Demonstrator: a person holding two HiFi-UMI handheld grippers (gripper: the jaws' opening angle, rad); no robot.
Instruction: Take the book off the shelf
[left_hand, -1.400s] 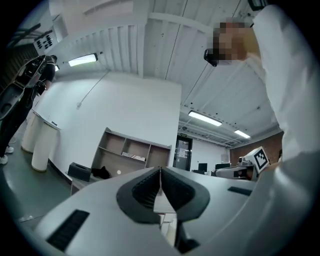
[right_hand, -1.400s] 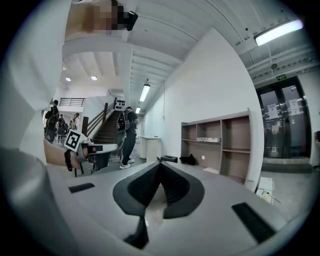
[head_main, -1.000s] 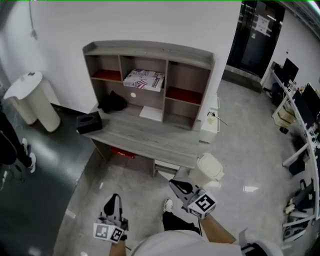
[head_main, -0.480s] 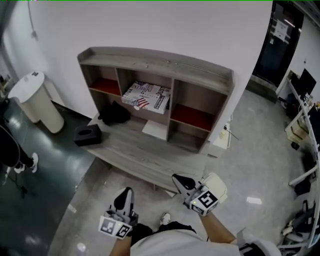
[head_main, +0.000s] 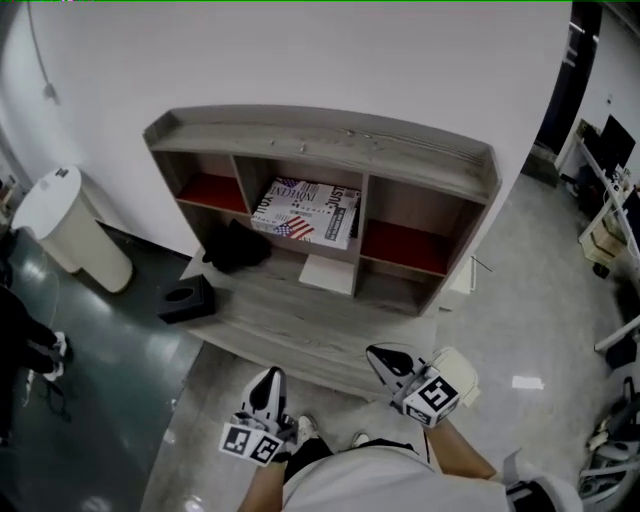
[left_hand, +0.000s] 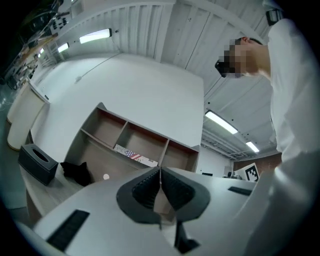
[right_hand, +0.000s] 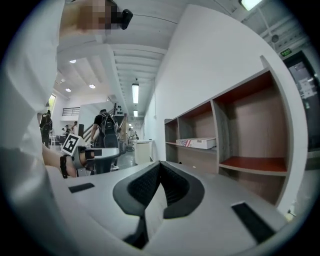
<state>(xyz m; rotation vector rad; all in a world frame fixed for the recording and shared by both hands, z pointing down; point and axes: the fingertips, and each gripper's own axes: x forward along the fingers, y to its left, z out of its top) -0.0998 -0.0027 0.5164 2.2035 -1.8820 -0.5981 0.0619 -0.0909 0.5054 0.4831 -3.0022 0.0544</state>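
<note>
Nothing of the task is done yet: the book (head_main: 305, 212) lies flat in the shelf's (head_main: 320, 150) middle upper compartment, at the tabletop's (head_main: 290, 325) back edge. Reach, grasp and withdrawal all remain. The left gripper (head_main: 268, 380) and right gripper (head_main: 386, 357) hang well short of the front edge, jaws of each closed together on nothing. The red-floored side compartments look empty; the black box (head_main: 186, 298) at the left edge hides its contents.

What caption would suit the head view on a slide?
Left gripper and right gripper, both shut, face the book on the shelf.
</note>
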